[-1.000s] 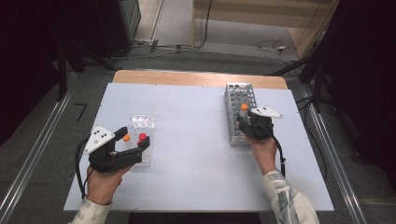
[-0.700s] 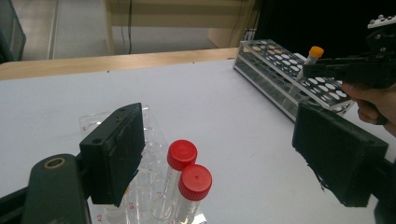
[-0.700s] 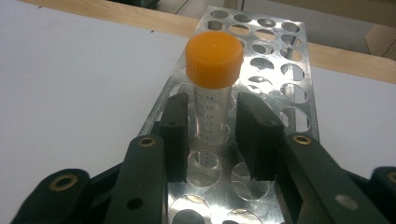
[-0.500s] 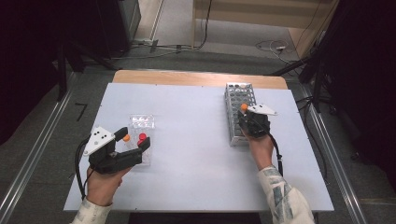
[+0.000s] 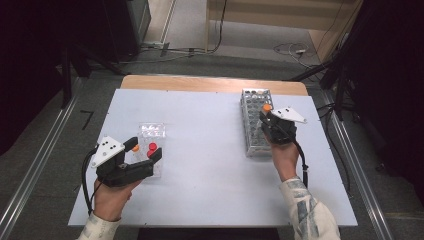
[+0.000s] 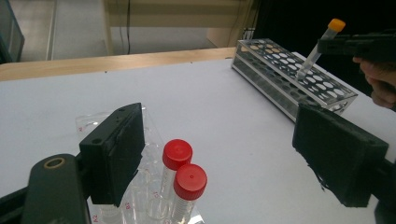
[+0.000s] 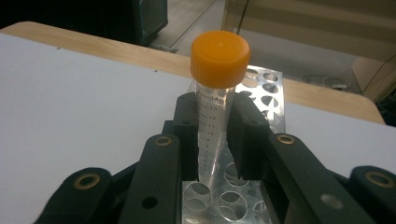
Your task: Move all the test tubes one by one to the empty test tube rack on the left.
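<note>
Right tool (image 5: pixel 266 119) clamped on an orange-capped tube (image 7: pixel 215 88), jaws having just closed onto its clear graduated body below the cap. Tube tilted, lower tip just above the holes of the metal rack (image 5: pixel 256 131) at the right of the white surface (image 5: pixel 210 150). Left tool (image 5: pixel 145 155) wide apart, gripping nothing, straddling a clear plastic holder (image 5: pixel 151 131) with two red-capped tubes (image 6: pixel 183 175) upright in it.
</note>
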